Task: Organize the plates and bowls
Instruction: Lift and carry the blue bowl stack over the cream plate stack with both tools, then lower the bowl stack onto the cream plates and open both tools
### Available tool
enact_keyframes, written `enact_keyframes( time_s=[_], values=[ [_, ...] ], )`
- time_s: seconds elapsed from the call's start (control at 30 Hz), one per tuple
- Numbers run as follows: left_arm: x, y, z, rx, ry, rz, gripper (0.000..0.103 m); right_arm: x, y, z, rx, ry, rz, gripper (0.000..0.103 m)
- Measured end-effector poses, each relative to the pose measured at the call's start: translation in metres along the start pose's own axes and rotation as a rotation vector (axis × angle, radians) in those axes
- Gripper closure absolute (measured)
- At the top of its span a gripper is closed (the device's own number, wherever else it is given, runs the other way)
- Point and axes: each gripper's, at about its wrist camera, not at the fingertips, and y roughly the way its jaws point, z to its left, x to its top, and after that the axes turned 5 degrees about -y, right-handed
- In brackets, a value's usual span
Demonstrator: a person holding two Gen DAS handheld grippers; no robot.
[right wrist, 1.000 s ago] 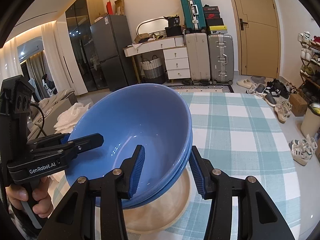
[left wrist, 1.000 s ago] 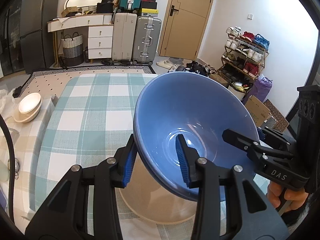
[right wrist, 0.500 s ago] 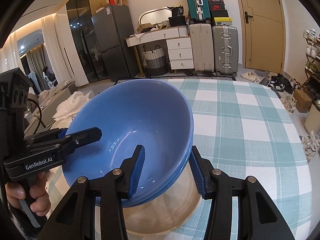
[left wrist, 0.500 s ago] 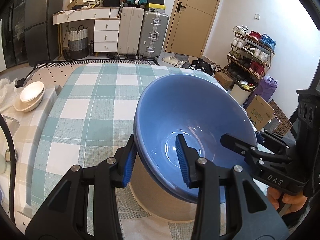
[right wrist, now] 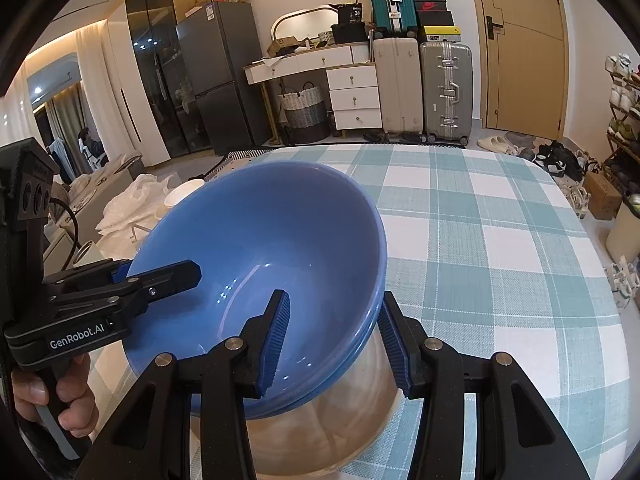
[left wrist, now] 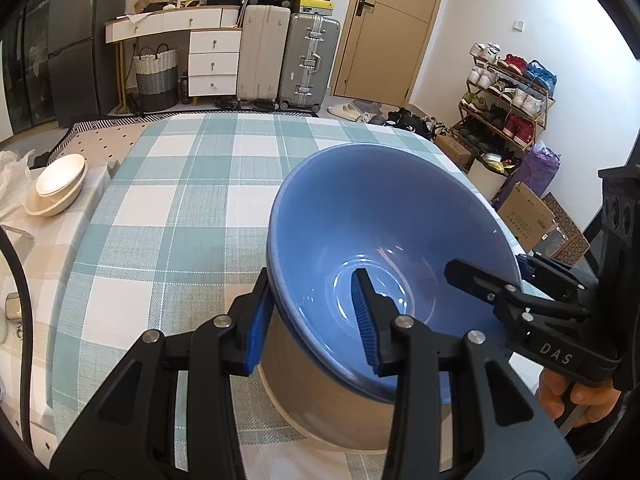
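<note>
Blue bowls (left wrist: 384,232), two nested by the look of the doubled rim, hang tilted just above a wide beige bowl (left wrist: 320,392) that sits on the checked worktop (left wrist: 180,200). Whether the blue underside touches the beige rim cannot be told. The left tool (left wrist: 312,316) is clamped on the near-left rim, one blue pad inside and one outside. The right tool (right wrist: 332,336) grips the opposite rim the same way, its pads pressed to the wall. A hand (right wrist: 60,396) shows at the left tool's handle in the right wrist view. Off the worktop's left edge, well apart, stand two stacked cream bowls (left wrist: 56,188) on a lower surface. Behind are suitcases (left wrist: 288,56), a white dresser (left wrist: 200,56), a door (left wrist: 388,32) and a shoe rack (left wrist: 508,96).
</note>
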Motion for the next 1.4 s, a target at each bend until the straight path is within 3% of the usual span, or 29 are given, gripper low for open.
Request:
enact_keyframes(
  time_s=[0.73,0.83,0.93,1.03,1.1,1.27,1.3,1.4],
  values=[
    [0.003,0.017,0.001,0.014,0.023,-0.02,0.067,0.005,0.006,0.002,-0.022,-0.002,-0.015,0.056],
    [0.002,0.019,0.001,0.014,0.028,-0.023,0.066,0.006,0.007,0.001,-0.017,-0.006,-0.016,0.054],
    [0.002,0.022,0.0,0.001,0.033,-0.018,0.057,0.005,0.007,0.001,-0.016,-0.012,-0.022,0.052],
    [0.001,0.021,-0.003,0.012,0.054,-0.027,0.043,0.004,0.005,0.002,-0.019,-0.024,-0.031,0.037],
    [0.0,0.017,-0.004,-0.015,0.064,-0.048,0.026,0.004,0.001,0.0,-0.007,-0.019,-0.047,0.019],
    [-0.002,0.002,-0.006,-0.024,0.097,-0.096,0.024,0.005,-0.013,-0.006,0.004,-0.007,-0.09,0.009],
    [-0.003,-0.002,-0.007,-0.025,0.107,-0.106,0.021,0.005,-0.015,-0.007,0.009,-0.01,-0.096,0.003],
    [-0.006,-0.013,-0.005,-0.035,0.122,-0.136,0.01,0.003,-0.025,-0.009,0.006,-0.035,-0.127,0.001]
  ],
)
